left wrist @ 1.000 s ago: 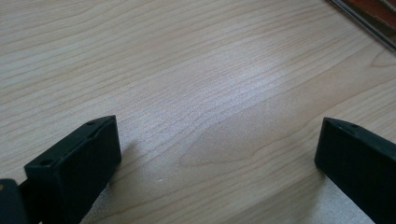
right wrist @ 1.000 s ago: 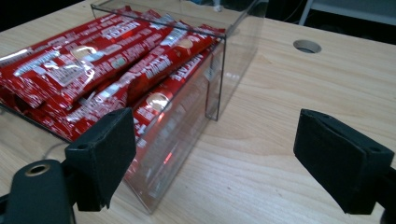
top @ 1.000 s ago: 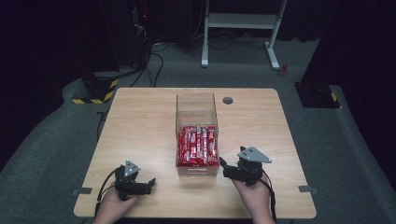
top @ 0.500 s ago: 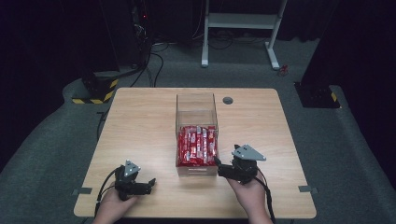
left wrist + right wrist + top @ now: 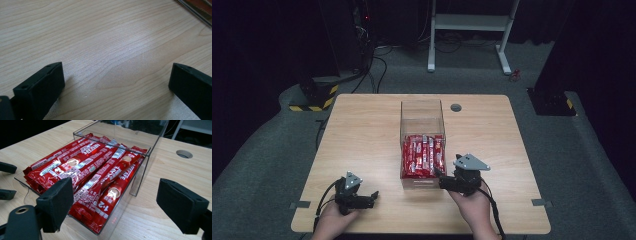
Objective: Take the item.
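Two grippers: both sit low at the near edge of the light wooden table (image 5: 362, 130), one in each hand.
Change: the right black gripper (image 5: 443, 181) has slid a bit to the left since a second ago and is now just beside the near right corner of the clear plastic box (image 5: 421, 112). Half a second ago it was already almost there.
No change: the left black gripper (image 5: 373, 197) lies in the same spot as before, and the box and its packs have not moved.
Right hand: the right hand (image 5: 471, 202) comes in from the near edge and holds its gripper from behind, with the tips pointing left at the box. The grey three-cornered plate on top is tipped a little.
Right jaws: wide apart with nothing between them, seen clearly in the right gripper view (image 5: 112, 200).
Left hand: the left hand (image 5: 332, 220) rests near the near left corner of the table, and its gripper points right, along the near edge.
Left jaws: spread wide over bare wood in the left gripper view (image 5: 116, 82), holding nothing.
Box: it stands in the middle of the table, well apart from the left gripper.
Packs: shiny red stick packs (image 5: 100, 172) lie side by side in the near half of the box, and some are stacked on others.
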Demonstrator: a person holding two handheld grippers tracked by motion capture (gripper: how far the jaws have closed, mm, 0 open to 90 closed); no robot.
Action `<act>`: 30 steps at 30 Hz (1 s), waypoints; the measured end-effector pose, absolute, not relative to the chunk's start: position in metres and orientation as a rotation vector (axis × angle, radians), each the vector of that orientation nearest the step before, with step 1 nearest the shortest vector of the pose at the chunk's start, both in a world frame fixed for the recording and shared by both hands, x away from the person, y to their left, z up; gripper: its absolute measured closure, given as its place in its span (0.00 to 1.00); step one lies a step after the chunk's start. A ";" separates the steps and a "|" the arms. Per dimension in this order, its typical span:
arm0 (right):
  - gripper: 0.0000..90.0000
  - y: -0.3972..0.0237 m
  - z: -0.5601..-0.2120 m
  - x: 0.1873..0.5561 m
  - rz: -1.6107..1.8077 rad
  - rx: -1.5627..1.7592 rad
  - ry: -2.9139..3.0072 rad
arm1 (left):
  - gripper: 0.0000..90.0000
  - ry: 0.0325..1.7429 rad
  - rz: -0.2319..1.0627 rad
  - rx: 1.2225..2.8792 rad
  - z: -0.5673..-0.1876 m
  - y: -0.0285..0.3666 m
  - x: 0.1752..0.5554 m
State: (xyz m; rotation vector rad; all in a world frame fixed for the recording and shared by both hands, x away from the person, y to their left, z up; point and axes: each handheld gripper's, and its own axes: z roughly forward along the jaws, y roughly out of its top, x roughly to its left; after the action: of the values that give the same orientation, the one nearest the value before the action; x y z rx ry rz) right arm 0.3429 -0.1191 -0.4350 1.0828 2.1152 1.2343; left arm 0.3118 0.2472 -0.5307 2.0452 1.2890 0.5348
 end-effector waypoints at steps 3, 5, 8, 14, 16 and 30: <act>0.17 -0.116 -0.435 0.343 1.233 1.078 2.119 | 0.01 1.289 0.535 2.046 -0.531 0.247 0.312; 0.17 -0.114 -0.435 0.343 1.241 1.077 2.119 | 0.01 1.289 0.535 2.045 -0.531 0.247 0.312; 0.18 -0.111 -0.434 0.344 1.247 1.071 2.123 | 0.01 1.289 0.535 2.046 -0.531 0.247 0.312; 0.18 -0.105 -0.434 0.344 1.245 1.066 2.133 | 0.01 1.289 0.535 2.045 -0.531 0.247 0.312; 0.18 -0.104 -0.434 0.345 1.244 1.064 2.139 | 0.01 1.289 0.535 2.046 -0.531 0.247 0.312; 0.47 -0.099 -0.436 0.343 1.225 1.090 2.143 | 0.01 1.289 0.535 2.045 -0.531 0.247 0.312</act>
State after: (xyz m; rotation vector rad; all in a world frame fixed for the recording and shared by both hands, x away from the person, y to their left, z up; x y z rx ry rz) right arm 0.3431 -0.0986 -0.4364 1.0898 2.1428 1.2254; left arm 0.3118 0.2472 -0.5307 2.0452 1.2889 0.5348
